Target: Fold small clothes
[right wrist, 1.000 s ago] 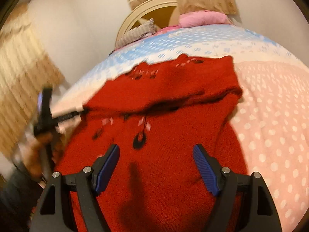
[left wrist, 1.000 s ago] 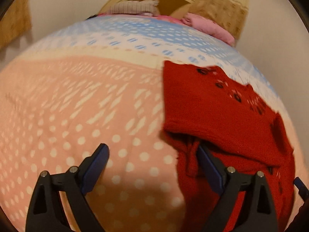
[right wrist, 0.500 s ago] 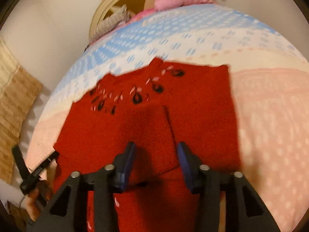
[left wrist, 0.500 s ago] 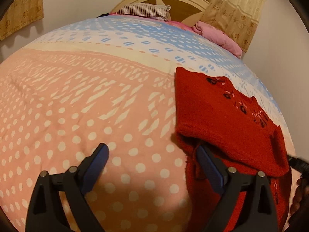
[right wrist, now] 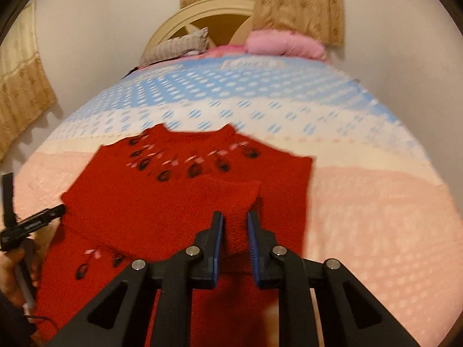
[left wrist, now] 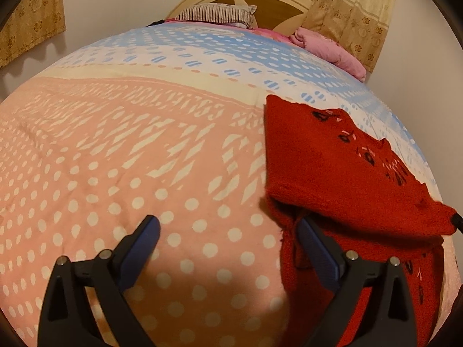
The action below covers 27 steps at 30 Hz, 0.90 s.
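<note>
A red knitted sweater [left wrist: 332,173] with dark and pink embroidery lies partly folded on the bed, at the right of the left wrist view. My left gripper [left wrist: 228,231] is open over the dotted bedspread, its right finger at the sweater's left edge and nothing between the jaws. In the right wrist view the sweater [right wrist: 179,202] spreads across the middle. My right gripper [right wrist: 234,219] is closing its jaws on a raised flap of the red knit that fills the narrow gap between its pads.
The bedspread [left wrist: 115,159] is pink with white dots near me, cream and blue farther off. A striped pillow [left wrist: 214,14] and a pink bundle [left wrist: 330,49] lie at the headboard. A hand [right wrist: 17,263] holds the other gripper at the left edge.
My right gripper went from wide open to nearly shut, with a red flap now between its pads, and it shifted over the sweater. The left gripper stayed open in place.
</note>
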Each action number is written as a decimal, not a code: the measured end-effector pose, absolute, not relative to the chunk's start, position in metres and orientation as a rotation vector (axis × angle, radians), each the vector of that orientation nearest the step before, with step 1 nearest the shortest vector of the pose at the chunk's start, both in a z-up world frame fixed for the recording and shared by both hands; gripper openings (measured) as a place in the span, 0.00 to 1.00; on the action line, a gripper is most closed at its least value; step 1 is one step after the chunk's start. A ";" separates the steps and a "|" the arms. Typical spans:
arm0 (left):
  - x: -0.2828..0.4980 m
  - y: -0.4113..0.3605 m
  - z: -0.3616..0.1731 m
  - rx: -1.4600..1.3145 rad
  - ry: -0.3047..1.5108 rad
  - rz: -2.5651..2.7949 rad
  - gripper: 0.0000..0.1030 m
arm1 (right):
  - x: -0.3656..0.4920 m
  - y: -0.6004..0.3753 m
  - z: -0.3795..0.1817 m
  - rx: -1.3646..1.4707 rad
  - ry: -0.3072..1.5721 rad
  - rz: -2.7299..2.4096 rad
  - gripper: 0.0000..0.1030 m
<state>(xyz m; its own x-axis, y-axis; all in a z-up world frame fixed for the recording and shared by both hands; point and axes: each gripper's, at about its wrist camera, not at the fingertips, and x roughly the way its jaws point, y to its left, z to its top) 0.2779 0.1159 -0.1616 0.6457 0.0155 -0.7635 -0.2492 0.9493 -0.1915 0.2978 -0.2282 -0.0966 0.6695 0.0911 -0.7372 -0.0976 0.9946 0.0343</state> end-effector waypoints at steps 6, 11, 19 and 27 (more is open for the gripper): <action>0.277 0.117 -0.162 -0.296 0.857 0.156 0.97 | 0.295 -0.252 -0.119 -0.023 0.870 0.044 0.16; 0.277 0.118 -0.163 -0.298 0.856 0.156 0.97 | 0.277 -0.258 -0.142 0.016 0.889 0.089 0.16; 0.275 0.117 -0.162 -0.282 0.857 0.164 0.97 | 0.283 -0.271 -0.129 0.116 0.881 0.091 0.57; 0.276 0.117 -0.162 -0.278 0.859 0.166 0.98 | 0.328 -0.270 -0.149 0.058 0.985 -0.023 0.46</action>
<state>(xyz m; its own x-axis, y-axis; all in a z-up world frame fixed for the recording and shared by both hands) 0.2755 0.1166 -0.1623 0.6434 0.0324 -0.7649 -0.2548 0.9512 -0.1740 0.3280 -0.2700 -0.1489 0.5525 0.0073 -0.8335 0.0454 0.9982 0.0388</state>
